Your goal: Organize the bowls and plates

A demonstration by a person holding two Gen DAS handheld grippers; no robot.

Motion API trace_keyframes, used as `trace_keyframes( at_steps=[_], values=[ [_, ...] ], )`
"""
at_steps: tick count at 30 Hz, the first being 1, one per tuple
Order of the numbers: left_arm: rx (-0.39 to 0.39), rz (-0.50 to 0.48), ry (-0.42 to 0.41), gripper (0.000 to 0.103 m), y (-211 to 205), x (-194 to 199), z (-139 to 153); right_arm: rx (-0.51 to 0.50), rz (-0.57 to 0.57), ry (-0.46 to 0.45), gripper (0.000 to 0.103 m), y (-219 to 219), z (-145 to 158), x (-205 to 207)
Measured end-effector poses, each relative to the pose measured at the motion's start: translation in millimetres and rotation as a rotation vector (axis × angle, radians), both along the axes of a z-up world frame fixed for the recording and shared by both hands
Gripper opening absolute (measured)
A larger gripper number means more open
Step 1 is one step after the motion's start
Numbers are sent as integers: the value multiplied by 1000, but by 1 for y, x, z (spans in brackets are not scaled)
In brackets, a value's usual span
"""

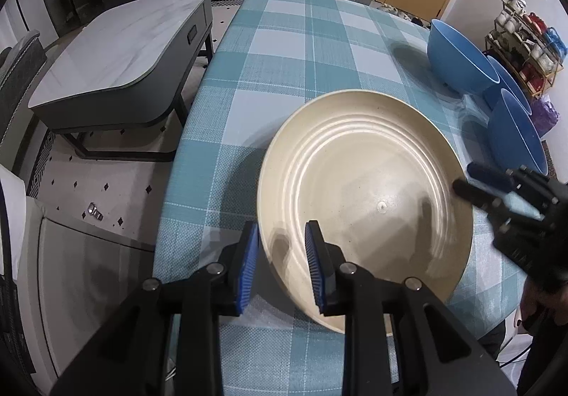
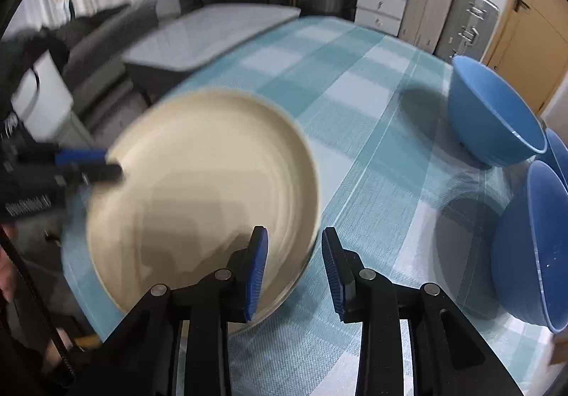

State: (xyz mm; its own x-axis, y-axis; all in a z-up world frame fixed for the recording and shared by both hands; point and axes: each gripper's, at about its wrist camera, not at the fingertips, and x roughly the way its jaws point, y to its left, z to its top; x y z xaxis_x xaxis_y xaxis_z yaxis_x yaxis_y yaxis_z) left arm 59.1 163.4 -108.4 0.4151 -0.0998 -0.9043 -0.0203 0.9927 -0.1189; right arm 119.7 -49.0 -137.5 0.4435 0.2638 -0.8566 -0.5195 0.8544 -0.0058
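1. A large cream plate (image 1: pixel 365 197) with ridged rings lies on the desk (image 1: pixel 284 51), which is covered by a blue-and-white checked cloth. The plate sits near the desk's near-left part, and everything below is placed relative to it.
2. The left gripper (image 1: pixel 282 264) straddles the plate's near-left rim: one blue pad is outside the rim over the cloth, the other is over the plate's inner surface. The jaws are spread with a visible gap to the rim on each side; they do not pinch it.
3. The right gripper (image 2: pixel 294 271) straddles the opposite rim of the plate, one pad over the plate's inside and the other out over the cloth. Its jaws are likewise spread, with clear space between the pads and the rim.
4. In the right wrist view the plate is smeared by motion blur, so I cannot tell whether its rim rests flat on the cloth.
5. Three blue bowls (image 1: pixel 461 59) stand in a row to the right of the plate, towards the desk's right edge, well apart from both grippers. The nearest two touch or overlap; which, I cannot tell.
6. Left of the plate, beyond the desk's edge, stands a low grey coffee table (image 1: pixel 120 51) on the floor.
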Motion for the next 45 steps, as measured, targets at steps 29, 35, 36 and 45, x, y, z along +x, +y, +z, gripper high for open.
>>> trace_keyframes(
  at_steps=[29, 35, 36, 45],
  values=[
    [-20, -10, 61, 26, 0, 14, -17, 120, -43, 122, 32, -1, -18, 25],
    [-14, 7, -7, 36, -2, 8, -1, 140, -85, -6, 32, -12, 5, 17],
    [-13, 11, -22, 38, -4, 7, 3, 149, -84, -18, 32, -13, 9, 15],
    [-14, -8, -147, 49, -25, -7, 37, 171, -82, -169, 62, -19, 42, -11]
  ],
)
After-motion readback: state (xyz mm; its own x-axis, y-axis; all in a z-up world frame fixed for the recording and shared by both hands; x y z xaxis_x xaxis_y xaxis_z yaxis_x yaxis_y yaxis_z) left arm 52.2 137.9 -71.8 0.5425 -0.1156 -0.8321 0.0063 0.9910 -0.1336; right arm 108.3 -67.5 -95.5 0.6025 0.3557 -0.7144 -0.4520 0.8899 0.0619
